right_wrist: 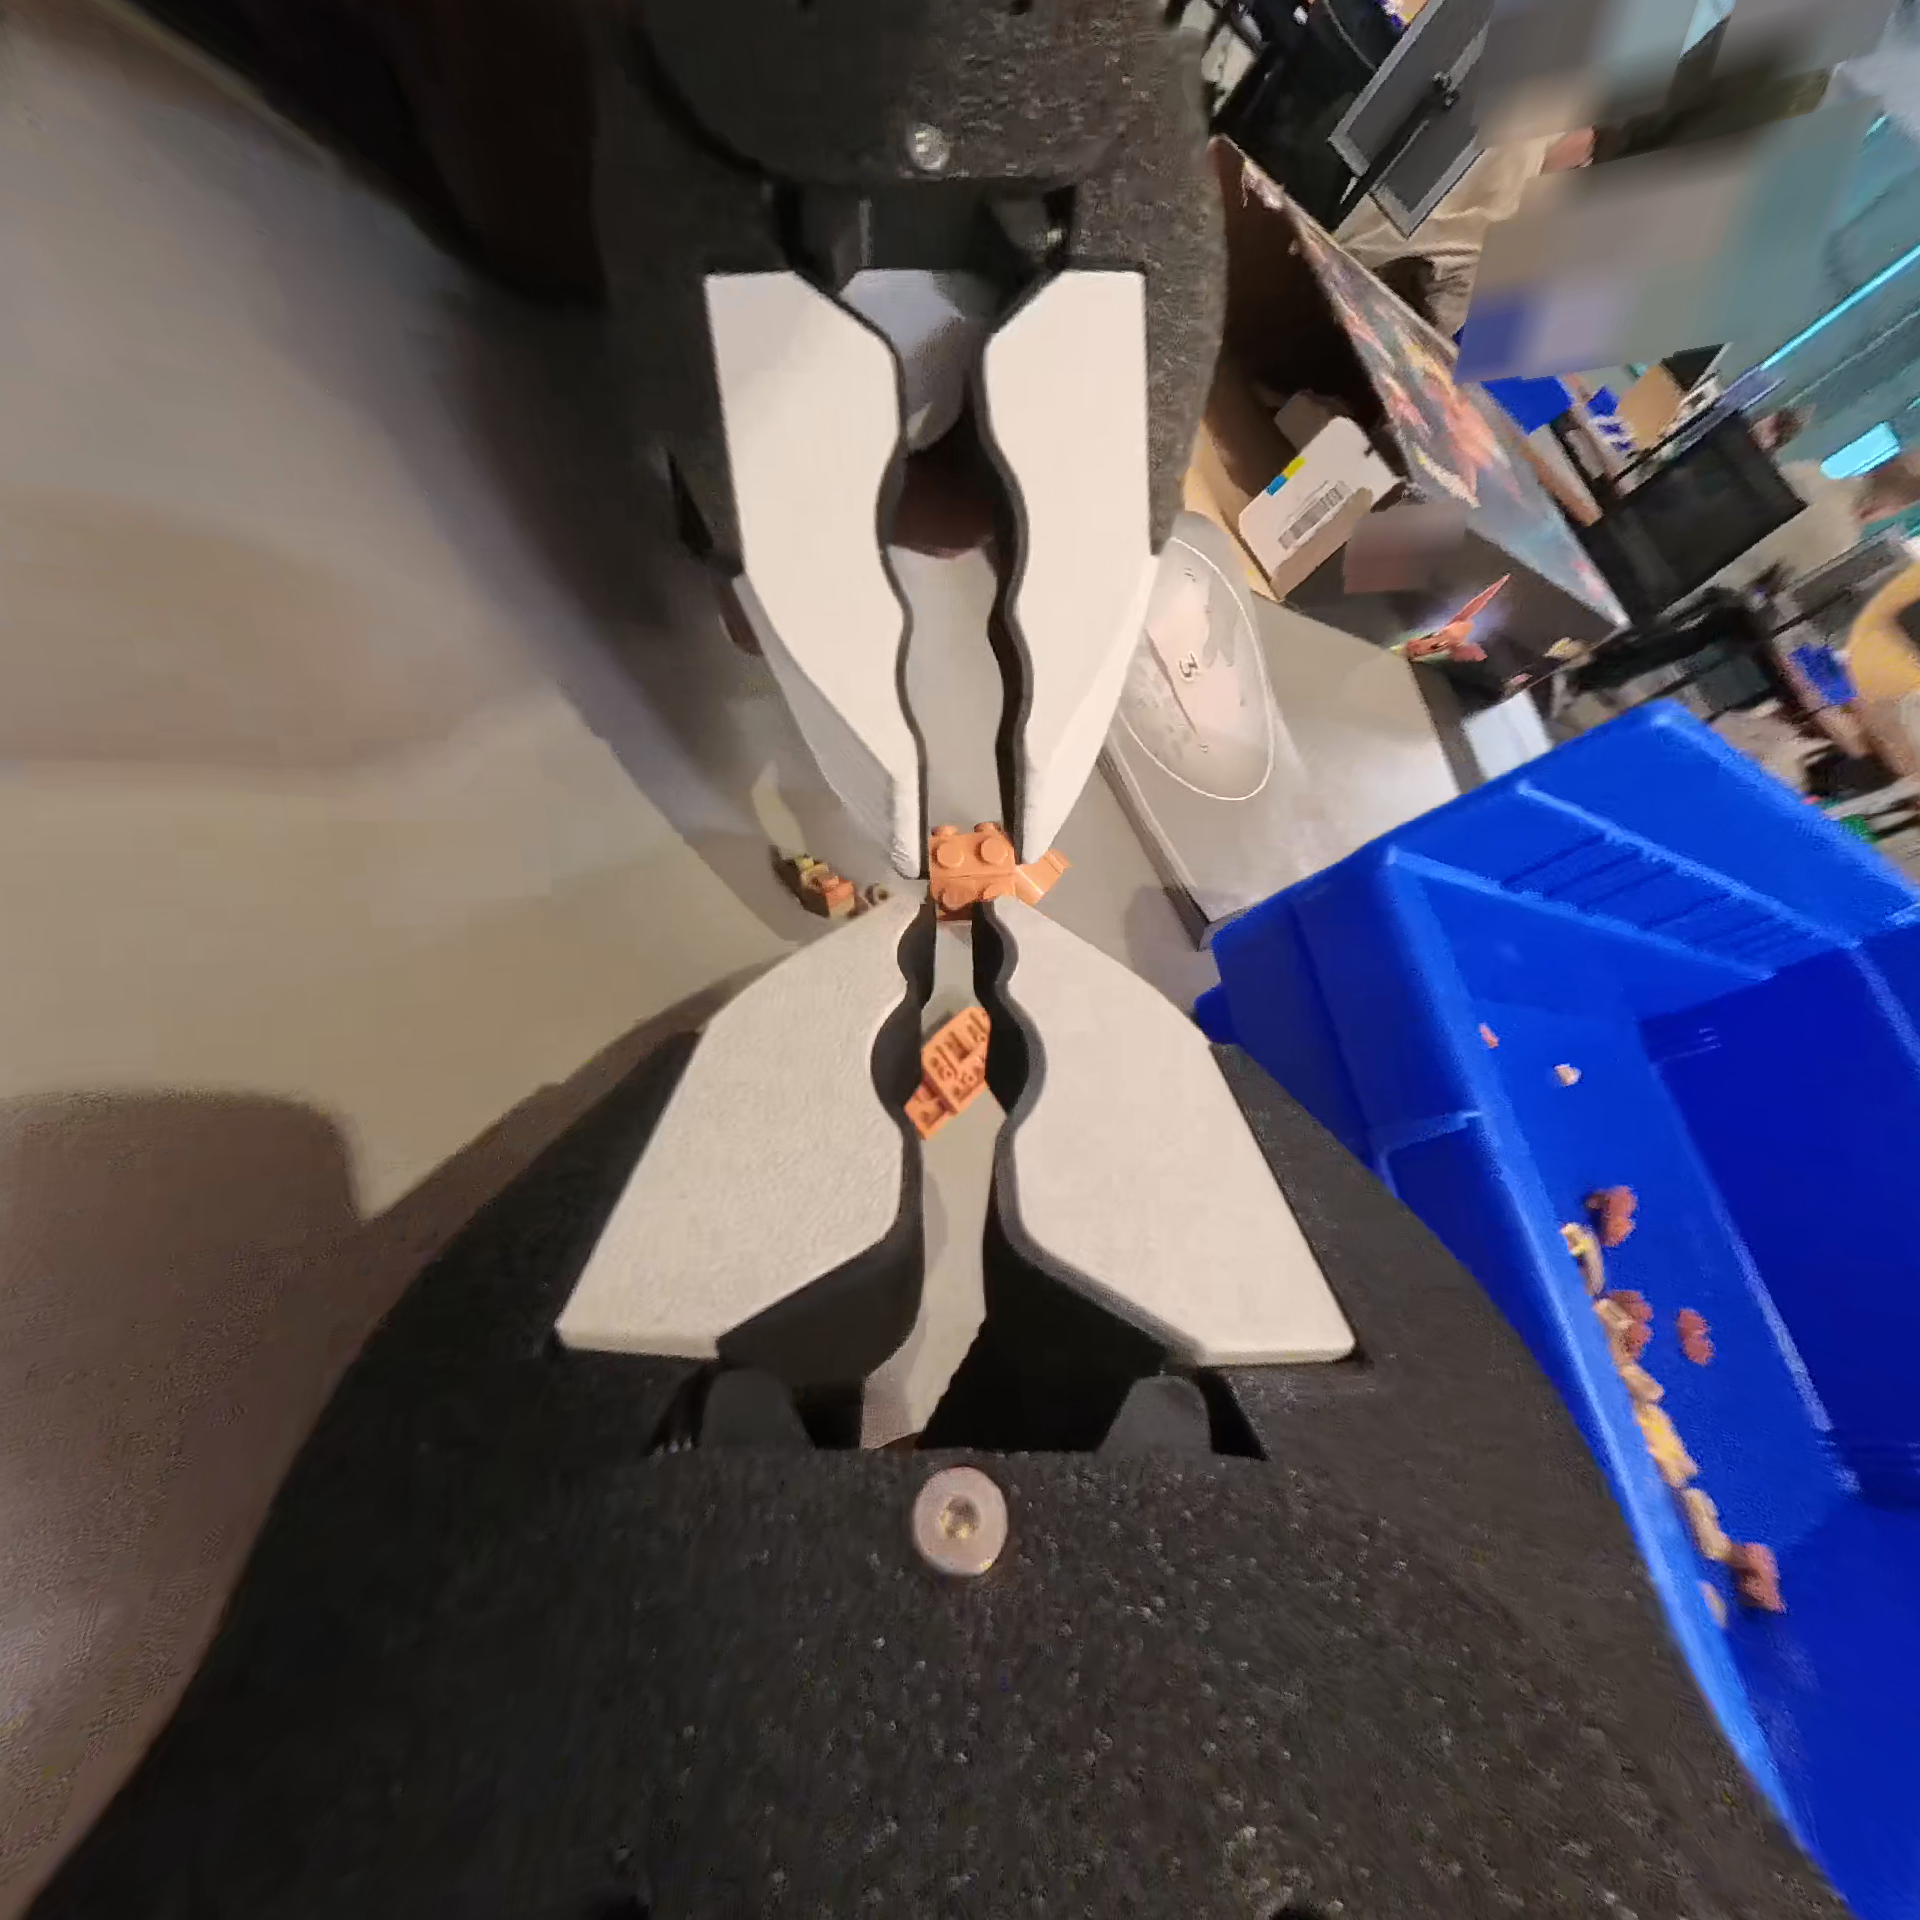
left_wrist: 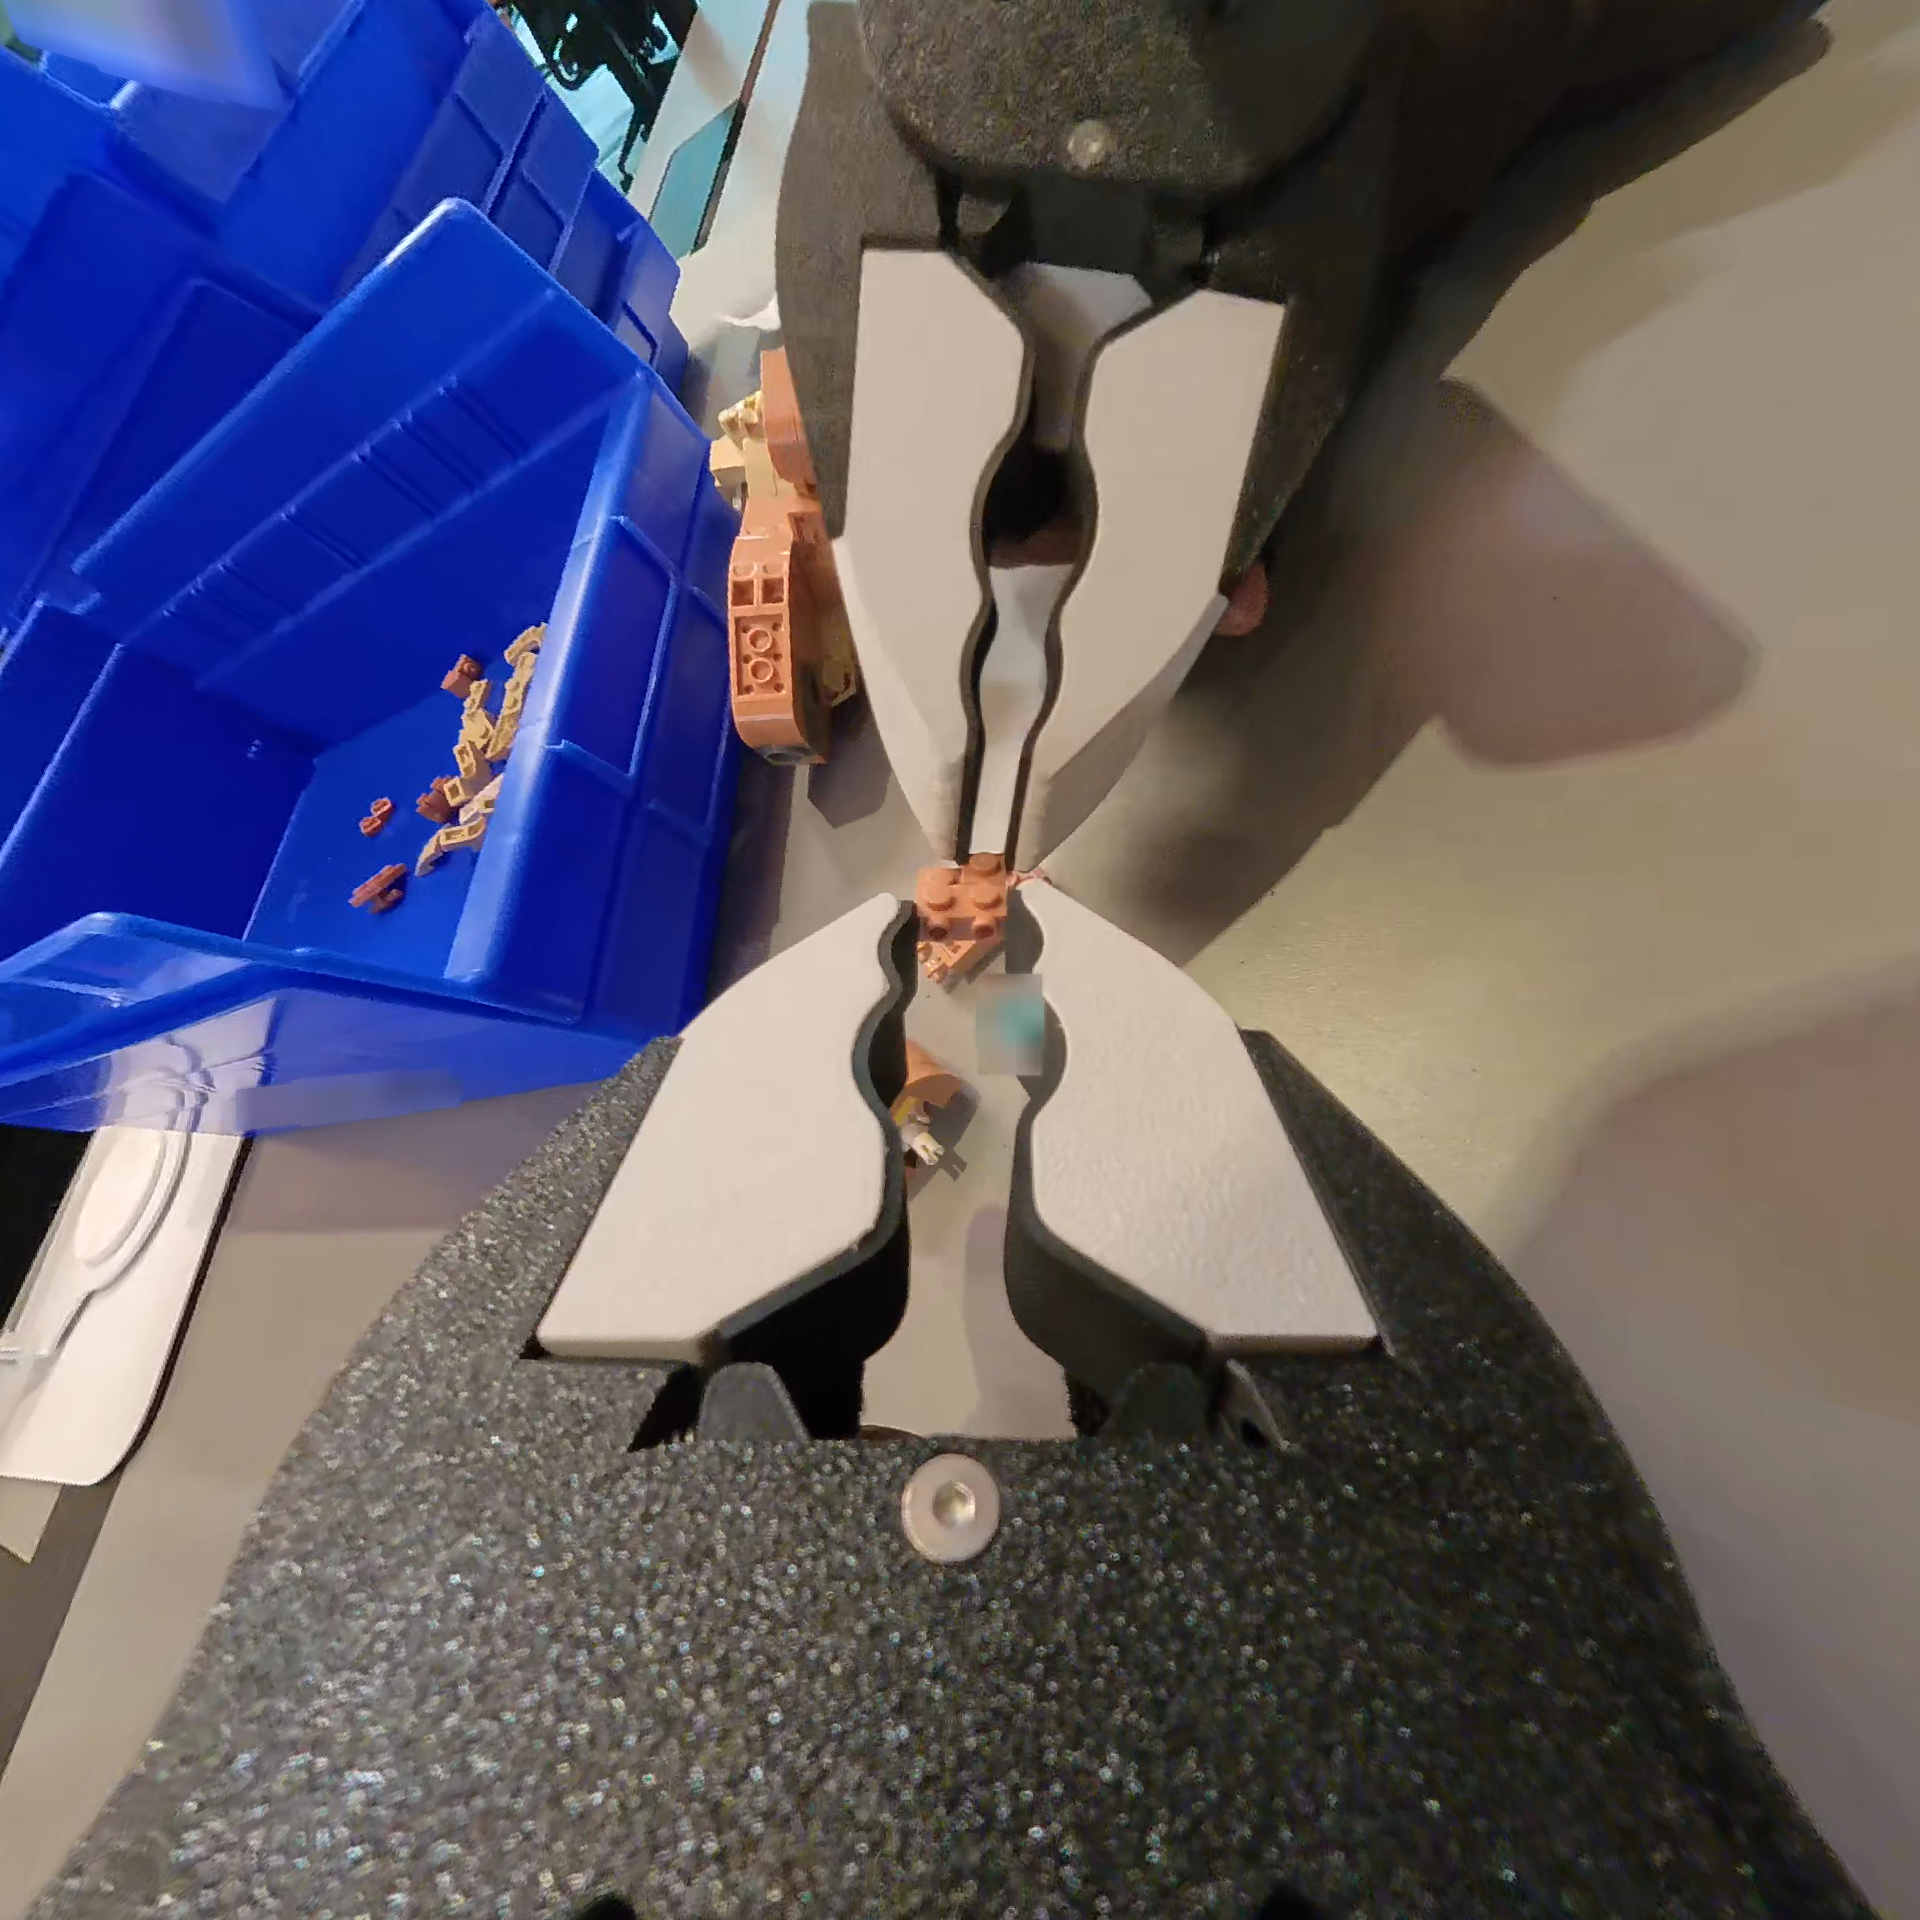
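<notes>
Directly at the left claw (left_wrist: 961,920): it is clenching a small orange studded plastic brick cluster (left_wrist: 961,894), with both grey pads pressing on its sides.
Right claw (right_wrist: 956,914): it is meeting the left one tip to tip and pinching a narrower lower part of the same cluster.
Cluster: it is sitting between the four fingertips, seemingly clear of the grey counter (left_wrist: 1455,1039). A sloped orange piece (right_wrist: 1044,873) is sticking out of one side, so several pieces are already holding together.
Loose below: a rounded orange piece (left_wrist: 930,1091) and a flat orange plate lying underside up (right_wrist: 951,1070) are lying on the counter, unattached.
Edges: the blue plastic bin (left_wrist: 582,831), carrying small tan and brown pieces (left_wrist: 468,748), is standing just beside the claws. A partly built orange and tan model (left_wrist: 774,623) is lying against the bin's wall.
Open room: bare counter is stretching away on the side opposite the bin.
Farther off: a white flat box (right_wrist: 1195,675) is sitting behind the bin.
</notes>
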### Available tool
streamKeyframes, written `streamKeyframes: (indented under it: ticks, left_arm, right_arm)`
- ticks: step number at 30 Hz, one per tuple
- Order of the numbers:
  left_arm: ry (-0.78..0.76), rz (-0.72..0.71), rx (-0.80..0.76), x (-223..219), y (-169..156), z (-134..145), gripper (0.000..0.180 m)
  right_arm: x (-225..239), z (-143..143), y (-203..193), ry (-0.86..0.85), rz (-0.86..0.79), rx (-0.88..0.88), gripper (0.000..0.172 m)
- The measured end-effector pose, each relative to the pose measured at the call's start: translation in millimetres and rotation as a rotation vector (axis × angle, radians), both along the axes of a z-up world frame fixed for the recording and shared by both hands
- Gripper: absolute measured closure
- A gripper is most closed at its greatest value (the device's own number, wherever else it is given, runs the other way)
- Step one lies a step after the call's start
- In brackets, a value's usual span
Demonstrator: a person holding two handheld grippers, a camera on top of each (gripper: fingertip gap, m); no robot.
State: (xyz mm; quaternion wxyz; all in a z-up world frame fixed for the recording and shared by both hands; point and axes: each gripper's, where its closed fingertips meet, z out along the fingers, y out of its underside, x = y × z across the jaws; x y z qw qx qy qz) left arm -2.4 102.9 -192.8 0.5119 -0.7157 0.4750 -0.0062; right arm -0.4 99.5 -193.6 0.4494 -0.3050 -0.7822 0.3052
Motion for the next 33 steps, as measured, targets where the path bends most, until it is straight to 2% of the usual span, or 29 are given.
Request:
streamKeyframes:
  ticks: [3, 12, 13, 15, 17, 23, 33]
  left_arm:
    - [0.011, 0.001, -0.006, 1, 0, -3, 0.164]
    - [0.008, 0.021, -0.016, -1, 1, -3, 0.164]
    - [0.008, 0.026, -0.013, -2, 2, -3, 0.164]
    - [0.029, 0.055, 0.002, -10, 5, -2, 0.164]
    - [-0.026, 0.052, -0.010, -11, 6, 2, 0.164]
    - [-0.043, 0.048, -0.026, -8, 5, 1, 0.164]
    - [-0.039, 0.034, -0.048, -2, 2, -2, 0.164]
  right_arm:
    - [1, -2, 0, 0.012, 0.006, 0.092, 0.165]
    - [0, -2, 2, 0.040, 0.003, 0.169, 0.165]
    - [1, -2, 2, 0.041, 0.004, 0.173, 0.171]
    - [-1, -2, 6, 0.053, -0.016, 0.186, 0.172]
    - [-2, -1, 14, 0.061, -0.052, 0.194, 0.172]
    - [-3, 2, 9, 0.078, -0.035, 0.176, 0.159]
    - [-5, -4, 2, 0.072, -0.028, 0.244, 0.159]
